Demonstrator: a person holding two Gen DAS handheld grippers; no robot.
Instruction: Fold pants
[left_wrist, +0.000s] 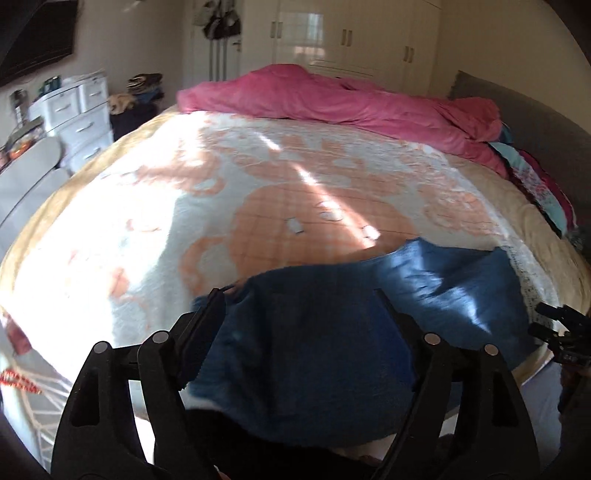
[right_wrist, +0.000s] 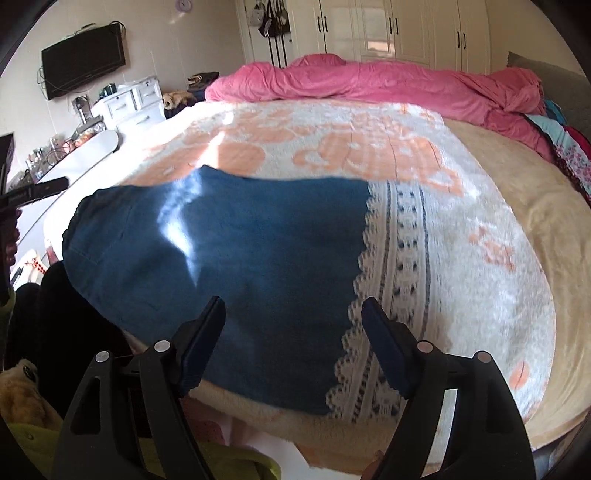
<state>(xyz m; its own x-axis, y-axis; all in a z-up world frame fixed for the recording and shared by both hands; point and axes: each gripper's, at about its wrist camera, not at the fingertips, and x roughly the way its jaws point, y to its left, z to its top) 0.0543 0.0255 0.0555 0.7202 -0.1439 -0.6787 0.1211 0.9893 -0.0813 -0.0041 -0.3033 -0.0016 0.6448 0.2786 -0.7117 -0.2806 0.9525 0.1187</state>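
Blue folded pants (left_wrist: 314, 350) lie flat on the white and orange blanket (left_wrist: 258, 206) near the bed's front edge. My left gripper (left_wrist: 297, 295) hovers over their left part, jaws wide apart, with cloth below them but nothing pinched. In the right wrist view the pants (right_wrist: 221, 258) form a broad rectangle, with their right edge beside a lace band (right_wrist: 391, 266). My right gripper (right_wrist: 293, 302) stands open above that right edge, its pads pressing on nothing. Each gripper also shows at the other view's margin: the right gripper (left_wrist: 565, 332) and the left gripper (right_wrist: 33, 192).
A crumpled pink duvet (right_wrist: 369, 81) lies along the far side of the bed. Coloured clothes (right_wrist: 565, 144) are piled at the right by a grey headboard (left_wrist: 535, 122). White drawers (left_wrist: 77, 110) and a wall TV (right_wrist: 83, 61) stand to the left, wardrobes (right_wrist: 406, 26) behind.
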